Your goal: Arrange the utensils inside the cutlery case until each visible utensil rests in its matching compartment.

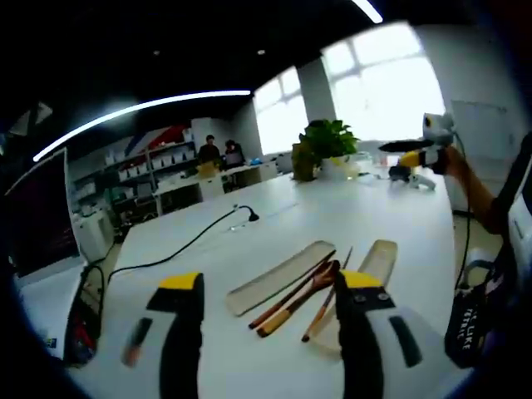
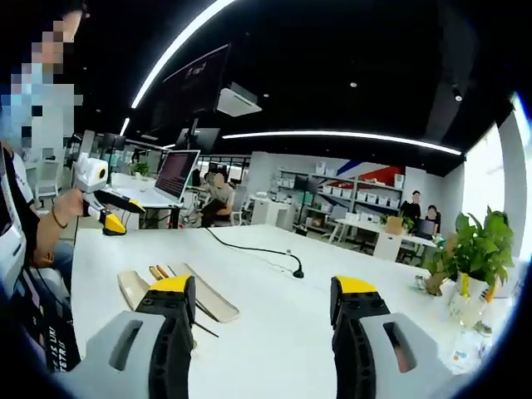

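Nothing is being held yet; the work is sitting at its opening step, as I judge it. The left gripper (image 1: 270,312) is hovering with its jaws apart and empty, looking down its own line at the case (image 1: 278,276), a long pale tray lying just ahead between the jaw tips. A second pale tray, the lid (image 1: 376,258), is lying ahead to the right, partly behind the right jaw. Between the two trays the utensils are resting loose on the table (image 1: 332,208): the spoon (image 1: 303,299) and the chopsticks (image 1: 291,291) together, one more stick (image 1: 331,299) angled just beside them.

The right gripper (image 2: 262,307) is also standing with jaws apart and empty, well back from the pieces. In its view the case (image 2: 204,295) is lying ahead to the left, beyond the left jaw.

The next move, I judge, is calling for a descent onto one utensil, closing across its thin handle, then lifting it toward its slot.

A black cable (image 1: 179,249) is running across the table beyond the left jaw, clear of the utensils. A plant (image 1: 328,141) is standing far ahead. Nothing is blocking the approach.
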The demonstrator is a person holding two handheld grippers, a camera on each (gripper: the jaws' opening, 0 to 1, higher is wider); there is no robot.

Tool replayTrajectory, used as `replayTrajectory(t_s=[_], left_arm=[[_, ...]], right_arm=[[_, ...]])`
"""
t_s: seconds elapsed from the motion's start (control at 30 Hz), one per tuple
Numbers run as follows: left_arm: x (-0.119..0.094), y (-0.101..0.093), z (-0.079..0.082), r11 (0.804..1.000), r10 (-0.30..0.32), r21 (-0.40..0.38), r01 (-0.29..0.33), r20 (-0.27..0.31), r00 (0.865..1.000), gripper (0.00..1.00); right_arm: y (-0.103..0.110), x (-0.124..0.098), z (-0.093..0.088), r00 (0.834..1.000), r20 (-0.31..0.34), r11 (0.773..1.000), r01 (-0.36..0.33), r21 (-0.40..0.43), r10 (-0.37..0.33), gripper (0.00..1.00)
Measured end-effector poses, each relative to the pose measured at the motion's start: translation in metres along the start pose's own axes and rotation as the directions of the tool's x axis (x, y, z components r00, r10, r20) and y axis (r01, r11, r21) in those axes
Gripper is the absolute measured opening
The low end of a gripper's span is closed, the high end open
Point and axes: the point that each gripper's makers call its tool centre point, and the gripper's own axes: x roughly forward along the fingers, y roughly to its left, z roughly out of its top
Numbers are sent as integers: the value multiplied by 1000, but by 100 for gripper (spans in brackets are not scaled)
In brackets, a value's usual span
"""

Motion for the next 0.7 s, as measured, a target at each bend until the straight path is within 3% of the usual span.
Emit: replayTrajectory(t_s=[0.13,0.37,0.5,0.7], left_arm=[[9,0,1,1000,-26,4,26,-18,999,62],[30,-3,-11,996,-83,30,87,-109,990,54],[40,-9,-18,991,-120,33,127,-158,980,52],[52,-23,-26,977,-202,23,212,-221,954,46]], right_arm=[[3,14,-2,999,-11,999,-42,-23,42,63],[18,40,-8,986,-51,986,-163,-32,161,63],[36,55,-23,954,-147,961,-271,-62,260,54],[48,75,-33,911,-244,921,-369,-125,332,46]])
